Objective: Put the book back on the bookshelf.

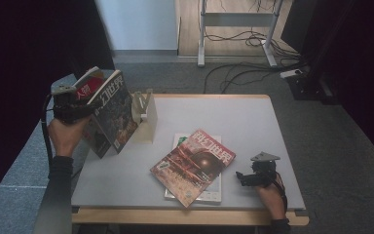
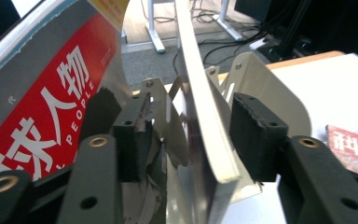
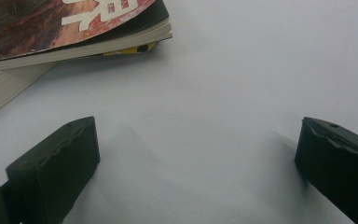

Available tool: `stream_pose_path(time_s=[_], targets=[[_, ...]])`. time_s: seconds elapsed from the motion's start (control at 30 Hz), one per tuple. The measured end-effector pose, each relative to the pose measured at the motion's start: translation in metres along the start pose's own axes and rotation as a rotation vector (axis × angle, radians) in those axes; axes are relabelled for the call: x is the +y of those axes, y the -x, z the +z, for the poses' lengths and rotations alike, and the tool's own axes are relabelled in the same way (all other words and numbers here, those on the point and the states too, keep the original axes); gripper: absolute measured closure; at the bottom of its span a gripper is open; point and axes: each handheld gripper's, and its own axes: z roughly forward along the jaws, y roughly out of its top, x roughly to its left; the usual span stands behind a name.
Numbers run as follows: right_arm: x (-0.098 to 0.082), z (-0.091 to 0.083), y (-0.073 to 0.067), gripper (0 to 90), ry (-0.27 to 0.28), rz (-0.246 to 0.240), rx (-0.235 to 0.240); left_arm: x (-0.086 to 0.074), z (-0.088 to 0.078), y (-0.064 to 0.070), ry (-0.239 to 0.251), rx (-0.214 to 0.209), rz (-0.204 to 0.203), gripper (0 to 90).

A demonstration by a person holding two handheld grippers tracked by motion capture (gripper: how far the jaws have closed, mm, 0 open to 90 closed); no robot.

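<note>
High view: left gripper (image 1: 80, 111) at table's (image 1: 253, 126) left edge, magazine (image 1: 109, 114) upright beside white rack (image 1: 146, 119).
Left gripper view: jaws parted, magazine edge between pads, untouched; release step.
Right gripper view: right gripper (image 3: 196, 168) spread, empty; next, take stacked magazine (image 3: 51, 28).

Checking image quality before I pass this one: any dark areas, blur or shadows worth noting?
High view: both side edges very dark, table evenly lit. Left gripper view: the magazine between the claw pads is soft up close. Right gripper view: faint shadows beside the open right claw, book stack sharp.
</note>
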Motion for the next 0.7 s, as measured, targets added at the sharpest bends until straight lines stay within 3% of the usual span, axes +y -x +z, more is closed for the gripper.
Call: stream_pose_path(time_s=[0.4, 0.7], targets=[[0.000, 0.000, 0.000, 0.0, 0.000, 0.000, 0.000, 0.002, -0.017, 0.006, 0.044, -0.046, 0.020, 23.2], [0.000, 0.000, 0.000, 0.0, -0.002, -0.001, 0.002, -0.002, -0.031, 0.012, 0.049, -0.076, 0.031, 14.1]])
